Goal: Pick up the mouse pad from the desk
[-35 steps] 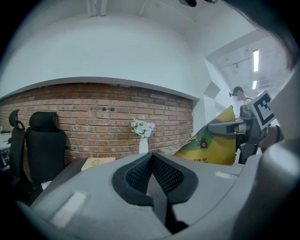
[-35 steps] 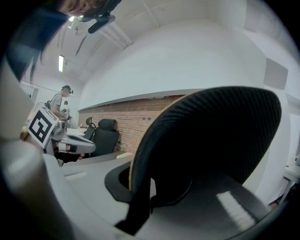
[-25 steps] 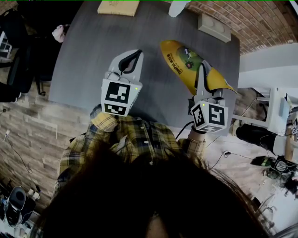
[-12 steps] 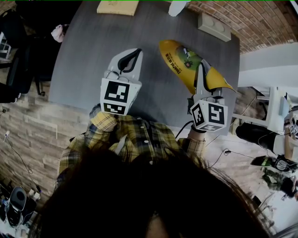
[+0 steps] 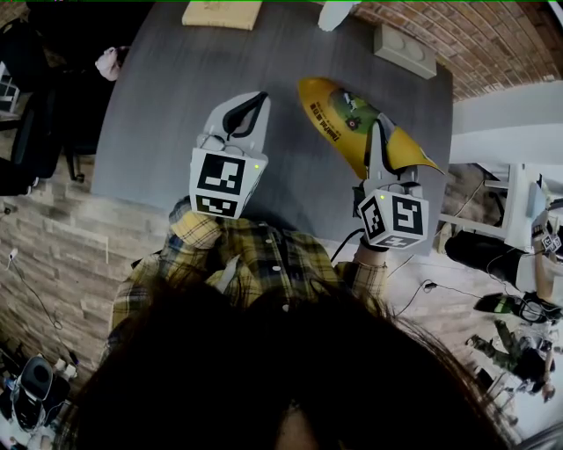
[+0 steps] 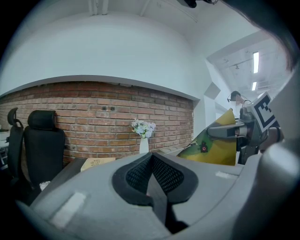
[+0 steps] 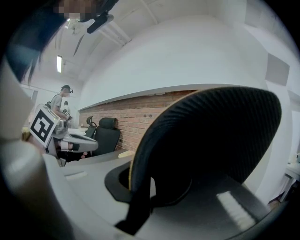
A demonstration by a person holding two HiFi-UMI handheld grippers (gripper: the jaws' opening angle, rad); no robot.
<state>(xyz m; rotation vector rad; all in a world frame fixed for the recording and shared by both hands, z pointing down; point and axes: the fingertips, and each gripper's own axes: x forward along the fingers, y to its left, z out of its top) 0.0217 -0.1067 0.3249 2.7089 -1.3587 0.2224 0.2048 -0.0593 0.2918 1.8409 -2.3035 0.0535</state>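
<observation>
The mouse pad (image 5: 339, 119) is yellow with a printed picture and a black underside. It hangs curled above the grey desk (image 5: 167, 105), and my right gripper (image 5: 380, 134) is shut on its near edge. In the right gripper view the pad's black underside (image 7: 211, 136) rises from the closed jaws of the right gripper (image 7: 140, 187) and fills most of the picture. My left gripper (image 5: 251, 104) is shut and empty, level with the pad and to its left. In the left gripper view the left gripper (image 6: 152, 180) has its pads together, with the yellow pad (image 6: 213, 145) at the right.
At the desk's far edge lie a tan flat box (image 5: 222, 13), a white vase (image 5: 337, 13) and a grey block (image 5: 405, 51). A black office chair (image 5: 35, 114) stands left of the desk. A brick wall (image 6: 103, 112) lies behind. A person (image 7: 60, 105) stands far off.
</observation>
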